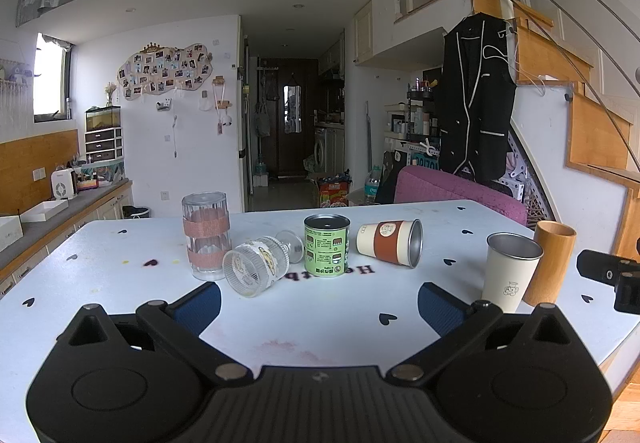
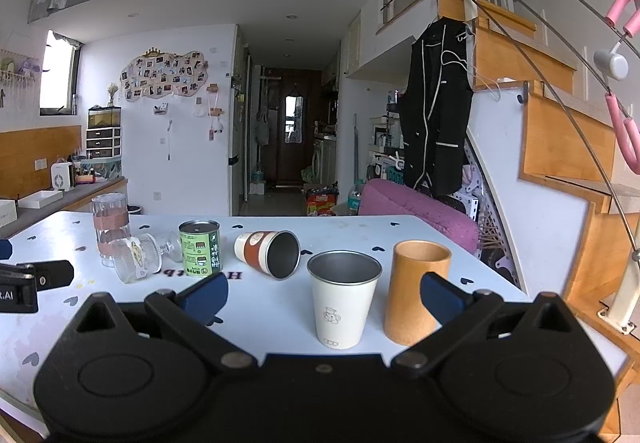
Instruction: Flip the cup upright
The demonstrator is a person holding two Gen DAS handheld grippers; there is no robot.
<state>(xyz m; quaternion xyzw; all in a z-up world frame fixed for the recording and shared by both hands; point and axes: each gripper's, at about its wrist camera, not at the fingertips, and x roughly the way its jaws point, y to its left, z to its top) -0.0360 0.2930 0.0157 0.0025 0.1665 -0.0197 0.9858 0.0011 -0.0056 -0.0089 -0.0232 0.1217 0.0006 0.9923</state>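
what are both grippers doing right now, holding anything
Left gripper: open, holding nothing, above the table.
Right gripper: open, holding nothing; the white cup stands between its fingers, untouched.

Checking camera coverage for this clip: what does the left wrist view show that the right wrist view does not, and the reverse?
Only the left wrist view shows the open left gripper whole, with the right gripper's black body at its right edge.

Only the right wrist view shows the open right gripper whole and pink padded hooks on the railing.

Both show the tipped brown-banded cup, tipped glass goblet, green can, upright white cup, wooden cup and tall glass.
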